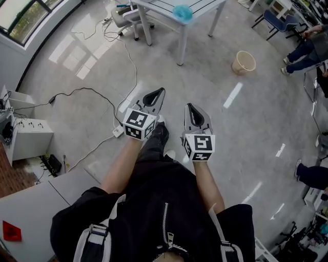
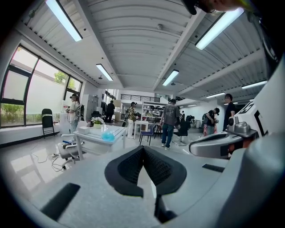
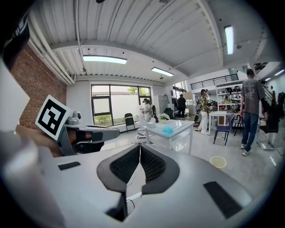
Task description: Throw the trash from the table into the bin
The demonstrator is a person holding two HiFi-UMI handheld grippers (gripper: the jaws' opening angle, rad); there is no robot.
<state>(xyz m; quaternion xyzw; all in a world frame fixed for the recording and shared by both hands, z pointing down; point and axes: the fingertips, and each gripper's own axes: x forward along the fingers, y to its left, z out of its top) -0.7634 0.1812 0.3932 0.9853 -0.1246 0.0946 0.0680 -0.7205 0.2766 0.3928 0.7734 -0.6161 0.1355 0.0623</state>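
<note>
I hold my left tool point(image 1: 160, 93) and my right tool point(image 1: 189, 106) side by side in front of me, above the grey floor point(image 1: 230, 128). Each tool's jaws are pressed together at the tips, with nothing caught between them. The blue trash point(image 1: 182, 12) lies on the white tabletop point(image 1: 160, 6) ahead, well apart from both tools. The beige bin point(image 1: 244, 62) stands on the floor to the right of that tabletop.

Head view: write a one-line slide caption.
Left tool and right tool, both shut and empty, point toward the table with blue trash; bin nearby.
</note>
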